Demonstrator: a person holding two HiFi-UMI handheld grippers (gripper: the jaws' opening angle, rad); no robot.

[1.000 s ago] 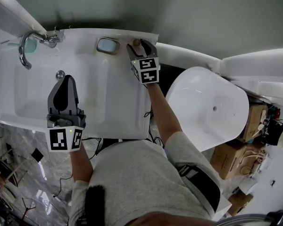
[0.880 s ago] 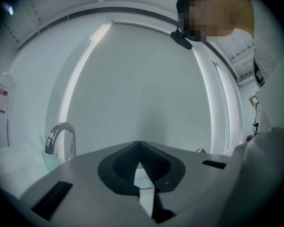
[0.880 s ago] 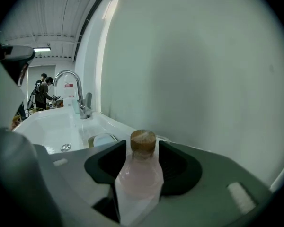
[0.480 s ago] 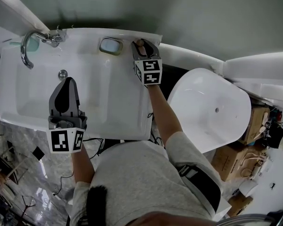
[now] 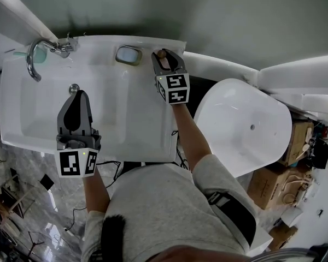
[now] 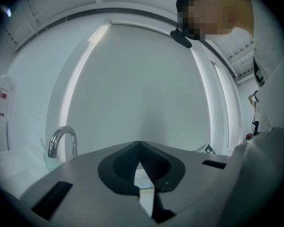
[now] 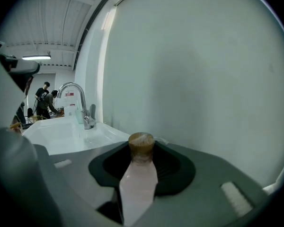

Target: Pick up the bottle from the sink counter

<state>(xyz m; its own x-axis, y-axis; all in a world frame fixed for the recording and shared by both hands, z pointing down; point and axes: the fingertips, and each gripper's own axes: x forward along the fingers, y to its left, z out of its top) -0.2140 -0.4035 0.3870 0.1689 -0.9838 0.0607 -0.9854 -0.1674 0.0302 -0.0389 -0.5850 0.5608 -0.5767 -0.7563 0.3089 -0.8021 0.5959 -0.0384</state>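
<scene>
A pale pink bottle [image 7: 138, 183] with a brown cap [image 5: 160, 53] stands at the back right corner of the white sink counter [image 5: 147, 119], close to the wall. My right gripper [image 5: 164, 59] has a jaw on each side of it, and in the right gripper view [image 7: 141, 162] the dark pads press on the bottle's neck and body. My left gripper [image 5: 76, 94] hovers over the sink basin with its jaws together and nothing between them; its tips meet in the left gripper view [image 6: 139, 145].
A chrome faucet [image 5: 34, 59] curves over the basin at the back left, with a pale green cup [image 5: 38, 52] behind it. A small dish [image 5: 128, 54] sits left of the bottle. A white tub [image 5: 246, 124] stands to the right of the counter. The wall [image 7: 203, 79] is right behind the bottle.
The right gripper's jaws have closed in on the bottle. The left gripper has stayed over the basin.
</scene>
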